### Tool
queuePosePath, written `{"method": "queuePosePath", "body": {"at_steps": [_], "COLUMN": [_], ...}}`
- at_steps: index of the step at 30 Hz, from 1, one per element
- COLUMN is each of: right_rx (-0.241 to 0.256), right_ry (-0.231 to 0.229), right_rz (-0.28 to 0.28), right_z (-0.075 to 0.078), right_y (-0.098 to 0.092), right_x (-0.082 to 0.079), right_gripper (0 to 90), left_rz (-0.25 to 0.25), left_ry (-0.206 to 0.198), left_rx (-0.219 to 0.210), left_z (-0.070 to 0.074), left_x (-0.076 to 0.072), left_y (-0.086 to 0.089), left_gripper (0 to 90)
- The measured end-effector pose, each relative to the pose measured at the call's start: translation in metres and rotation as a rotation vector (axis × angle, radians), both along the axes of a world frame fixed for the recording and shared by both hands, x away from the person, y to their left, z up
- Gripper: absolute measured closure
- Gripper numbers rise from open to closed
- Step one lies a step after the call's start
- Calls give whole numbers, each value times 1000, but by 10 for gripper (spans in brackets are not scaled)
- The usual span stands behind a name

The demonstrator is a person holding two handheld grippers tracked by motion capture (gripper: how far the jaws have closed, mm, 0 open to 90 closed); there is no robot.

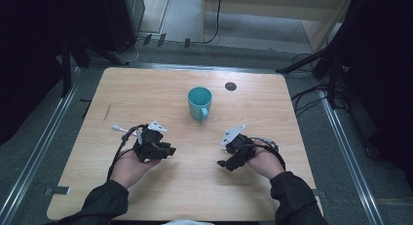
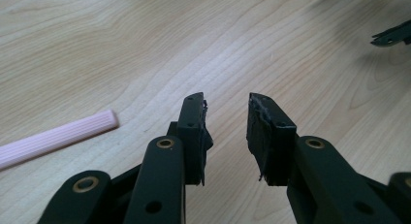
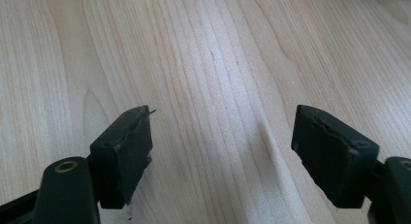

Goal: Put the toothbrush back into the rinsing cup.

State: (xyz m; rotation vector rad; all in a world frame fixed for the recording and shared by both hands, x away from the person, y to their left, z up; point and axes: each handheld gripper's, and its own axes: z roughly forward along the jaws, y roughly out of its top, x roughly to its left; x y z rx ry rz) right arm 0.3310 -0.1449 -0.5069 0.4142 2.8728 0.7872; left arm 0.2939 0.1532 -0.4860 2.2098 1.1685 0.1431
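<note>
A ribbed pink straw runs off the frame's left edge beside the left claw, its jaws narrowly parted and empty. The right claw gapes wide over pale, grained wooden surface. A teal mug stands at upper centre.

— What's on your feed besides the gear?

— I see a light wooden table with a teal mug upright just above the middle of the high view, handle turned toward the bottom of the frame. Up and to the right of it is a small dark round spot in the tabletop.

— Anything else?

— A pale pink ribbed stick lies flat at the left edge of the left gripper view. Black cables trail on the grey floor at the right.
</note>
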Motion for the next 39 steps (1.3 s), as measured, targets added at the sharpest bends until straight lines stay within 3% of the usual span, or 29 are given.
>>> {"method": "queuePosePath", "body": {"at_steps": [17,24,34,39], "right_rx": [10,42,41,41], "right_ry": [22,40,38,36], "right_rz": [2,5,-1,-13], "right_z": [1,3,3,2], "right_y": [1,-1,-7,-11], "right_x": [0,-3,-8,-11], "right_gripper": [217,212,212,211], "left_rz": [57,75,93,99], "left_ry": [-4,-7,5,12], "left_rx": [11,3,-1,18], "left_z": [4,8,8,6], "left_x": [3,11,28,38], "left_y": [13,20,25,27], "left_gripper": [680,685,713,733]}}
